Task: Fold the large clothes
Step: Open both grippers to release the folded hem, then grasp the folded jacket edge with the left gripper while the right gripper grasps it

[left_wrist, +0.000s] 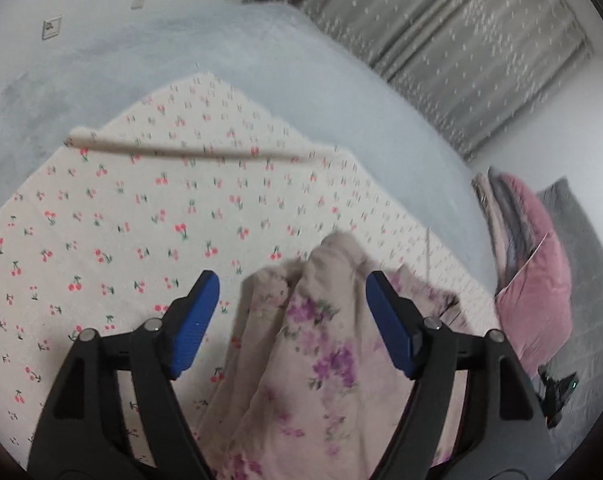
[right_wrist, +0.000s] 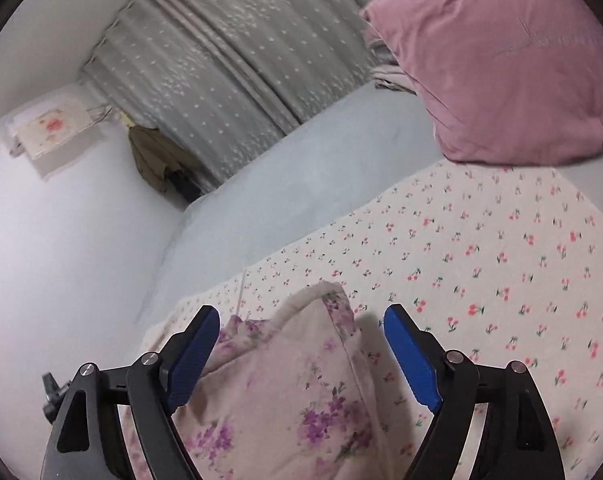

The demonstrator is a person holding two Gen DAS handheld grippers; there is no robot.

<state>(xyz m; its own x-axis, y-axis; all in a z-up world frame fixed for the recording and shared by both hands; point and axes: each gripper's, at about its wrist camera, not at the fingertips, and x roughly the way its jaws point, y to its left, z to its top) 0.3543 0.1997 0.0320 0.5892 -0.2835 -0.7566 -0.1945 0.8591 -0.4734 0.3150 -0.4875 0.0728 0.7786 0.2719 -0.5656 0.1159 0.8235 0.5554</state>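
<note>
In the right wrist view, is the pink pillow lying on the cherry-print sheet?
Yes, the pink pillow rests on the far edge of the cherry-print sheet.

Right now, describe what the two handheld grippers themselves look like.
The left gripper and the right gripper look alike: black angular frames with cut-out openings, silver round pivot pins at the joints, and flat, blue, finely textured finger pads. No cables, sleeves or markings show.

Floral garment (left_wrist: 301,360) cut off below; pink pillow (right_wrist: 501,60) cropped.
</note>
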